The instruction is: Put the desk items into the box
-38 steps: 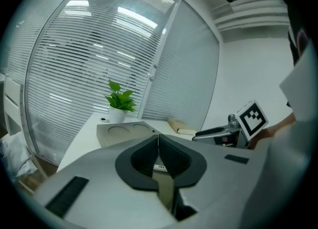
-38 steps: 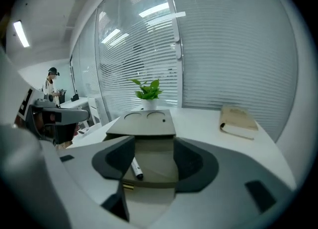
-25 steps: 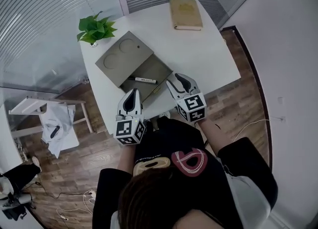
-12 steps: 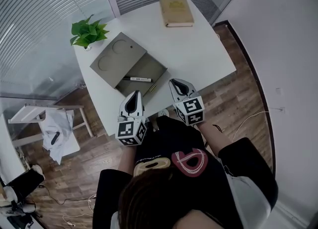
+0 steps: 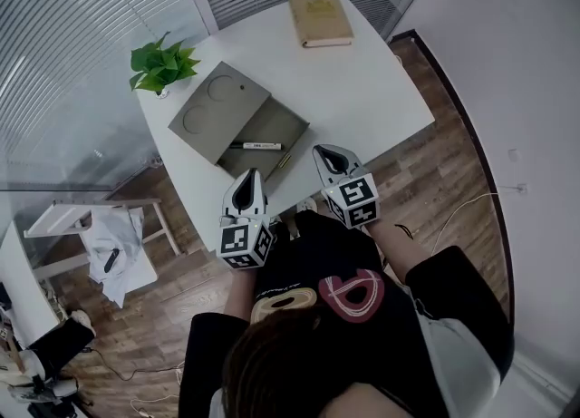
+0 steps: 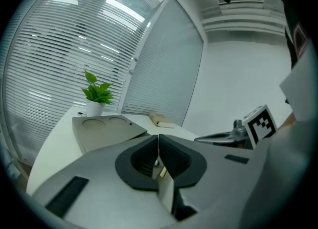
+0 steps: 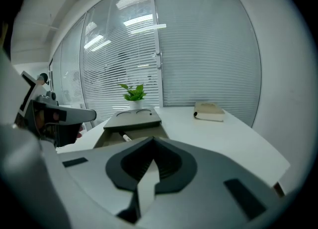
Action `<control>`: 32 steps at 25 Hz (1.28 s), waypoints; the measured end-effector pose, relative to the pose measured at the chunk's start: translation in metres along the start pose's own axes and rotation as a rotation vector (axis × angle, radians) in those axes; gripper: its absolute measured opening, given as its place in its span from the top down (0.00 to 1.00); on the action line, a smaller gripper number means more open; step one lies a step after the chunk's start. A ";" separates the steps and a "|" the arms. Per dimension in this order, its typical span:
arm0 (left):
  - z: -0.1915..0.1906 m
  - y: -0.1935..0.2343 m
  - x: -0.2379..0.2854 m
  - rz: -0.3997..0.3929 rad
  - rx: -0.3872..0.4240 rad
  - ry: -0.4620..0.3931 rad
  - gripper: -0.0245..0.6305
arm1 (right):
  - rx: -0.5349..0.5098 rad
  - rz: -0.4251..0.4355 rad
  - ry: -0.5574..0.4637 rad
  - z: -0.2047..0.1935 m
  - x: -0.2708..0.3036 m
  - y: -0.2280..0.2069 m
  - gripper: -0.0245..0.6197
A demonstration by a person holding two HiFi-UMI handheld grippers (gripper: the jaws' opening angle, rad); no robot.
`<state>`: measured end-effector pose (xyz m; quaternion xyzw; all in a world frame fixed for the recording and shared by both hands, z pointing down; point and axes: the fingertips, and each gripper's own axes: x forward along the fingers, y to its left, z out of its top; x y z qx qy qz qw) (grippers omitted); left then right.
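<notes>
An open grey-brown box (image 5: 274, 124) lies on the white table (image 5: 362, 90), its lid (image 5: 216, 108) folded back to the left. Inside it are a white marker (image 5: 256, 145) and a thin gold pen (image 5: 283, 162). Both grippers hang at the table's near edge, short of the box. My left gripper (image 5: 246, 177) (image 6: 158, 136) is shut with nothing held. My right gripper (image 5: 331, 150) (image 7: 153, 138) is also shut and empty. The right gripper view shows the box lid (image 7: 133, 116) and the marker (image 7: 125, 137) ahead of the jaws.
A tan book (image 5: 319, 17) (image 7: 209, 111) lies at the table's far corner. A potted green plant (image 5: 161, 63) (image 6: 97, 94) stands by the lid. A white chair with a cloth (image 5: 107, 246) sits on the wooden floor to the left. Blinds line the far wall.
The right gripper's jaws have come together. Both grippers have drawn back a little from the box toward the table's near edge.
</notes>
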<state>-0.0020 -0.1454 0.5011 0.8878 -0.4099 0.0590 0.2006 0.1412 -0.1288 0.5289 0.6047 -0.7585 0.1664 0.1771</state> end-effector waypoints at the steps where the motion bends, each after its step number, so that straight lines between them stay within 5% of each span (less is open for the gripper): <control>1: 0.000 0.001 -0.001 0.002 -0.001 0.002 0.93 | -0.002 0.001 -0.002 0.001 0.000 0.001 0.95; 32: 0.007 0.013 0.001 0.006 0.022 -0.018 0.93 | -0.079 -0.015 -0.033 0.019 0.008 0.006 0.95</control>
